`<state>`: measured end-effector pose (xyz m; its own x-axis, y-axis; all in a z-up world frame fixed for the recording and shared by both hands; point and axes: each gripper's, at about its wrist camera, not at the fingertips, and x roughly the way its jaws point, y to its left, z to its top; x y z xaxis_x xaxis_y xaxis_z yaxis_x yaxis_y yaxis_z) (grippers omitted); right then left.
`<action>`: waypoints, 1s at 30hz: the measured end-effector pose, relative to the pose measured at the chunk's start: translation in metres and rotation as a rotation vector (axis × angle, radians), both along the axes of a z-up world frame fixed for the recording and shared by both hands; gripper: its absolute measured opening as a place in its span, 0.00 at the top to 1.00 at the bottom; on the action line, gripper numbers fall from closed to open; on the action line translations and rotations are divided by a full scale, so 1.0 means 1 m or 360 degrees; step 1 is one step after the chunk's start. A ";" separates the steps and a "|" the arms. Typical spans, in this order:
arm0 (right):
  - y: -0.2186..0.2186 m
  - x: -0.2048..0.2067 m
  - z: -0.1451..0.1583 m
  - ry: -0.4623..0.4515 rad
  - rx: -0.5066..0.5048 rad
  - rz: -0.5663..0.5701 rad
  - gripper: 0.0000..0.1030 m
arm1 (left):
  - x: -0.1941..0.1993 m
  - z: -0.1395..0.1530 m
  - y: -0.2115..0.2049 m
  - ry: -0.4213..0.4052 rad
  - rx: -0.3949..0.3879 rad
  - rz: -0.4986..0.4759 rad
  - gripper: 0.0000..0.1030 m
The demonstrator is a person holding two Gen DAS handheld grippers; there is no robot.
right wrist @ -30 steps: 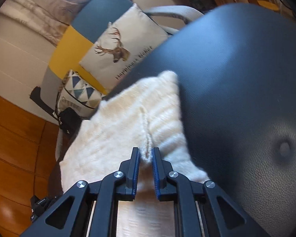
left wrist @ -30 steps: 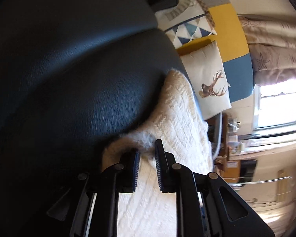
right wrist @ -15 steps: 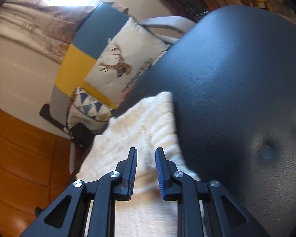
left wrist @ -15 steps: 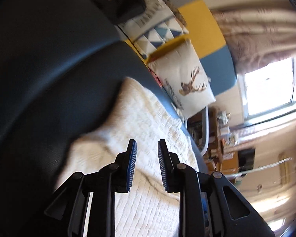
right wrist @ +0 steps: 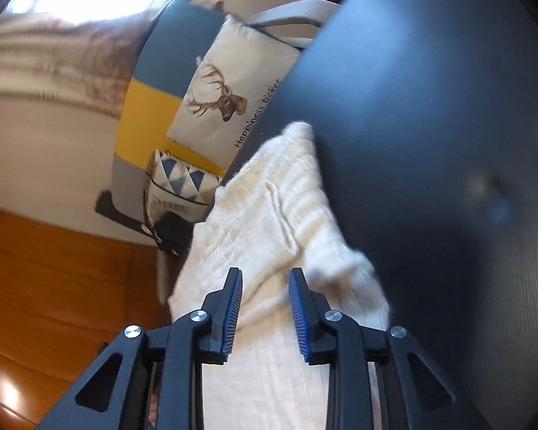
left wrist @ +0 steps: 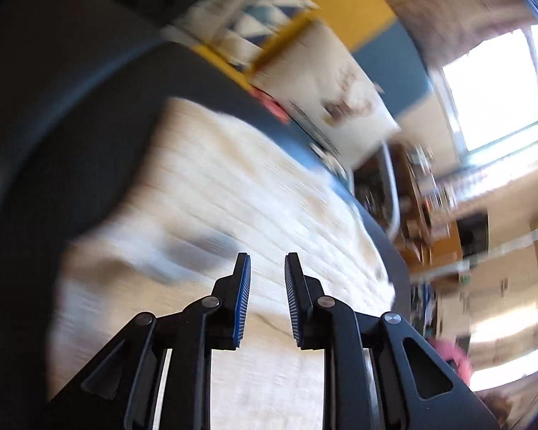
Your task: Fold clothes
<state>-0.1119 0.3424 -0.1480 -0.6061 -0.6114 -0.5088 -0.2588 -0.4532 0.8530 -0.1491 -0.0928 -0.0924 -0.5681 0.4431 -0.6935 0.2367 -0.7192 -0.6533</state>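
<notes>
A cream knitted sweater (left wrist: 254,211) lies on a dark leather seat (left wrist: 64,114). In the left wrist view my left gripper (left wrist: 267,272) is open and empty, held above the sweater; this view is blurred. In the right wrist view the sweater (right wrist: 269,225) lies with a folded sleeve edge toward the dark seat (right wrist: 430,143). My right gripper (right wrist: 265,286) is open and empty just above the sweater's near part.
A deer-print cushion (right wrist: 229,93) and a triangle-pattern cushion (right wrist: 175,186) lean on a blue and yellow backrest (right wrist: 150,107) behind the seat. Wooden floor (right wrist: 46,286) lies at the left. A window (left wrist: 491,82) and cluttered shelves (left wrist: 430,215) are at the right.
Both grippers have let go of the sweater, opened and pulled back upward. The sweater now lies loose on the seat.
</notes>
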 end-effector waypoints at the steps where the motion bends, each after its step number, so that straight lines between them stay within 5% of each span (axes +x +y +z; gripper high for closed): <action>1: 0.001 0.003 -0.007 -0.0031 -0.0034 -0.0034 0.72 | -0.007 0.002 0.018 0.0006 -0.0016 -0.0075 0.79; 5: -0.001 0.005 -0.029 -0.0120 -0.0124 -0.0155 0.71 | -0.034 0.004 0.076 -0.0018 -0.0108 -0.0283 0.79; 10: -0.004 -0.008 -0.027 -0.0063 0.0000 -0.0237 0.71 | -0.042 -0.002 0.119 -0.0025 -0.0241 -0.0441 0.79; 12: -0.007 -0.013 -0.020 -0.0025 0.0132 -0.0174 0.78 | -0.048 -0.007 0.130 -0.0058 -0.0305 -0.0481 0.79; 13: -0.008 -0.015 -0.016 -0.0006 0.0200 -0.0141 0.89 | -0.048 -0.012 0.133 -0.0082 -0.0349 -0.0498 0.79; 16: -0.006 -0.010 0.008 0.0114 0.0436 -0.0105 0.94 | -0.047 -0.022 0.137 -0.0074 -0.0432 -0.0541 0.79; 19: -0.006 -0.016 -0.005 -0.0029 0.0651 0.0005 0.98 | -0.043 -0.018 0.137 -0.0057 -0.0471 -0.0578 0.79; 26: -0.008 0.001 0.033 0.0149 0.0660 0.0093 0.82 | -0.023 0.003 0.123 0.0004 -0.0400 -0.0533 0.79; 30: -0.054 0.007 0.040 0.0114 0.1148 0.0453 0.82 | -0.003 -0.006 0.121 -0.0055 -0.0369 -0.0535 0.79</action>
